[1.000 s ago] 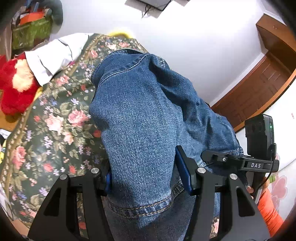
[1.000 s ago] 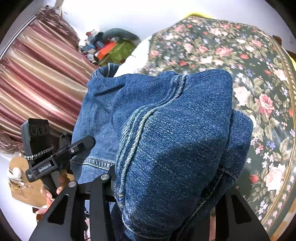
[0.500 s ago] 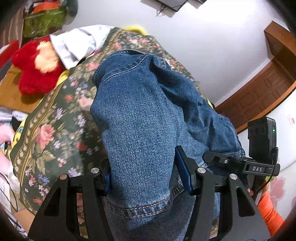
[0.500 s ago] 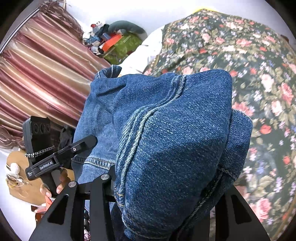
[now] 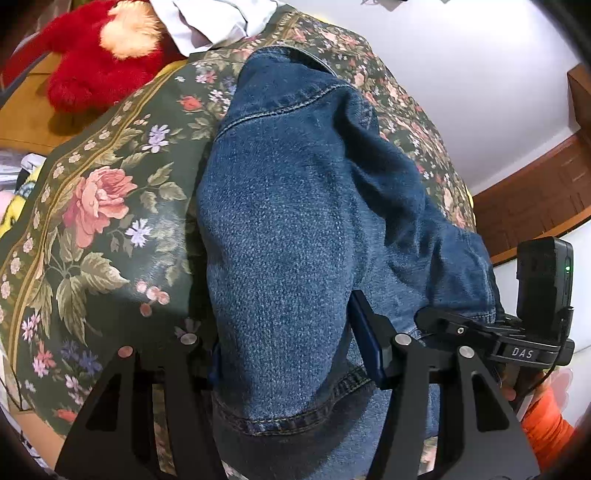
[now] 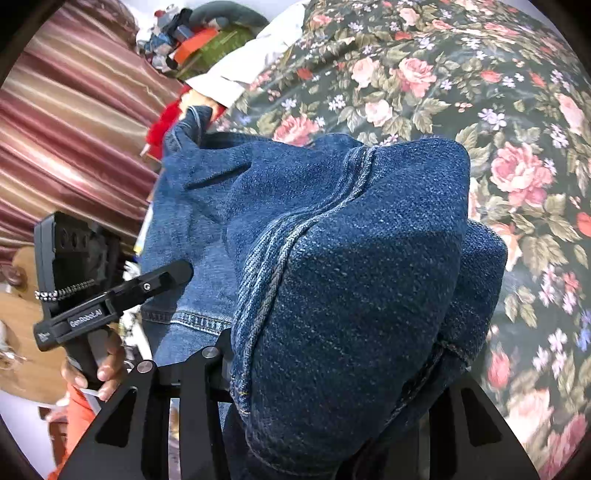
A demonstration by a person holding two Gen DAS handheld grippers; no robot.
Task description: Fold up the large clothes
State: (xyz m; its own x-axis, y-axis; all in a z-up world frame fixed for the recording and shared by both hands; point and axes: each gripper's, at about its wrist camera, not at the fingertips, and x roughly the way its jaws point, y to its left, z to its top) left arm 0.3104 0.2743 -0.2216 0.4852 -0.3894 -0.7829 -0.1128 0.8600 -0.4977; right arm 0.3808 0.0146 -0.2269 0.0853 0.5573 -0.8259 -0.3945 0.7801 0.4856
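A blue denim jacket (image 5: 295, 229) hangs bunched between both grippers over a dark floral bedspread (image 5: 103, 206). My left gripper (image 5: 288, 347) is shut on a thick fold of the denim, its blue pads pressing both sides. In the right wrist view the jacket (image 6: 351, 277) bulges over my right gripper (image 6: 332, 369), which is shut on another thick fold; its fingertips are hidden under the cloth. Each view shows the other gripper held by a hand with an orange sleeve (image 6: 74, 417). The jacket's far collar edge (image 5: 280, 74) lies near the bedspread.
The floral bedspread (image 6: 480, 110) covers the bed to the right. A red plush toy (image 5: 99, 48) and white cloth (image 5: 214, 22) lie at the bed's far end. Striped curtains (image 6: 74, 122), a pile of clutter (image 6: 199, 40), a wooden door (image 5: 535, 192).
Both grippers have come down toward the bed with the jacket still in them. The bedspread looks larger and nearer, and the plush toy has shifted upward in the left view.
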